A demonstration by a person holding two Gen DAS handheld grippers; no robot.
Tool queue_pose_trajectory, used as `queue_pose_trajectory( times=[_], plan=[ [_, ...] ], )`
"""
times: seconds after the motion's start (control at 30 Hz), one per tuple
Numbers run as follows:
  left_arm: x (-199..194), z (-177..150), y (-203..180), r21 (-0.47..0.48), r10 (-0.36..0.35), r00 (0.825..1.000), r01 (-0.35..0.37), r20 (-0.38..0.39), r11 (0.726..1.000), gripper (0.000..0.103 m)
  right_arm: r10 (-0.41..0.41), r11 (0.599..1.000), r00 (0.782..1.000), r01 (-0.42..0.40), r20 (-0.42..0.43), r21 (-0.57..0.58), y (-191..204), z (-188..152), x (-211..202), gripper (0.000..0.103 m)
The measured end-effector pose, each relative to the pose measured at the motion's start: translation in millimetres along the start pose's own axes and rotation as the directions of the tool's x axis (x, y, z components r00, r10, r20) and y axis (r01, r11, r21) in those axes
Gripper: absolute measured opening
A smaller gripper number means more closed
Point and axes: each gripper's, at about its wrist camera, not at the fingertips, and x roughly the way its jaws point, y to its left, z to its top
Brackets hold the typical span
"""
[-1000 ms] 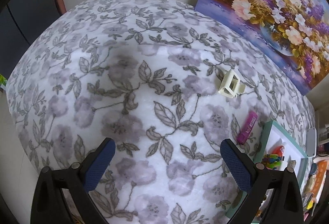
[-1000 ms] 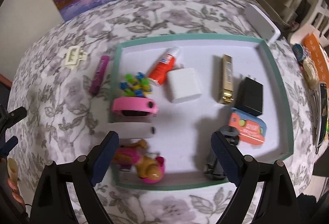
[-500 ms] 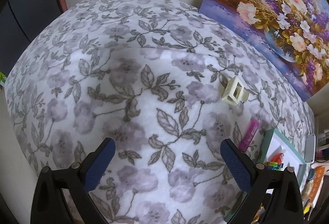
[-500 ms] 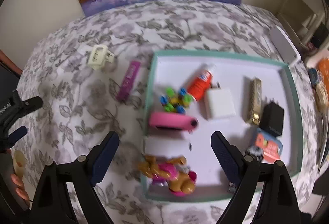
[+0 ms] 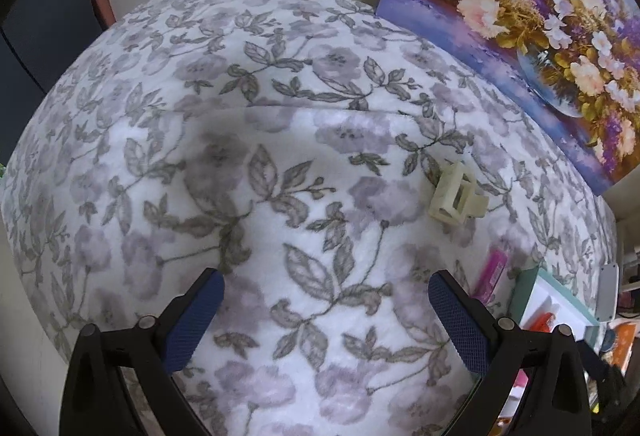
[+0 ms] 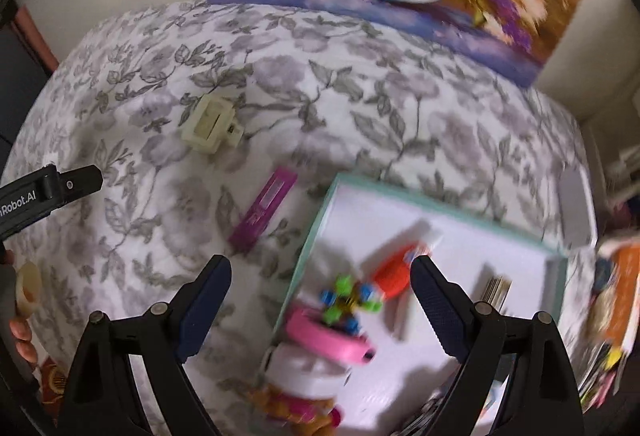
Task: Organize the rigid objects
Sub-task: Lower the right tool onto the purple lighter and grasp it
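- Both tools spread wide, nothing held: left gripper [image 5: 326, 310] hovering over bare floral blanket [image 5: 240, 164], right gripper [image 6: 320, 296] over the teal tray [image 6: 308, 244] edge.
- Still out on the blanket, so likely next up: cream hair clip [image 6: 210, 128] and purple bar [image 6: 264, 212], just beside the tray. Everything else already dumped inside.
- Versus a second back: right view swung off tray centre toward the strays, pretty blurry now; left barely shifted, clip a bit nearer.

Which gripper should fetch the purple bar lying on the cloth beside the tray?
Right, probably. The right gripper is open, with the purple bar just ahead-left of it, beside the tray. The left gripper sees it far right.
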Motion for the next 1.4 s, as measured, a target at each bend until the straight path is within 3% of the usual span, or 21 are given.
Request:
queue_pose_trajectory(
  times=[0.4, 0.83, 1.0, 1.27, 1.4],
  plan=[
    [48.3, 34.5, -42.0, 0.025, 0.008, 0.999, -0.007, -0.045, 1.0, 0.103, 0.064, 0.979, 0.997, -0.07, -0.035, -0.189, 3.7, 35.2, 49.5, 0.091],
    [85.7, 39.3, -50.0, 0.153, -0.015, 0.997, 0.027, -0.081, 0.988, 0.103, 0.123, 0.943, 0.992, -0.12, -0.01, -0.31, 15.0, 43.5, 64.4, 0.091],
    [81.8, 45.0, -41.9, 0.14, -0.025, 0.997, 0.035, -0.068, 0.99, 0.103, 0.048, 0.907, 0.999, -0.048, -0.011, -0.417, 26.3, 34.9, 69.0, 0.091],
    [73.9, 46.3, -36.0, 0.129, -0.054, 0.997, 0.062, -0.061, 0.99, 0.103, -0.079, 0.871, 0.997, 0.064, -0.01, -0.487, 26.2, 25.0, 81.0, 0.091],
    [68.5, 47.7, -36.0, 0.129, -0.067, 0.996, 0.074, -0.056, 0.989, 0.103, -0.101, 0.858, 0.995, 0.082, -0.01, -0.507, 28.0, 20.7, 84.5, 0.091]
  ],
)
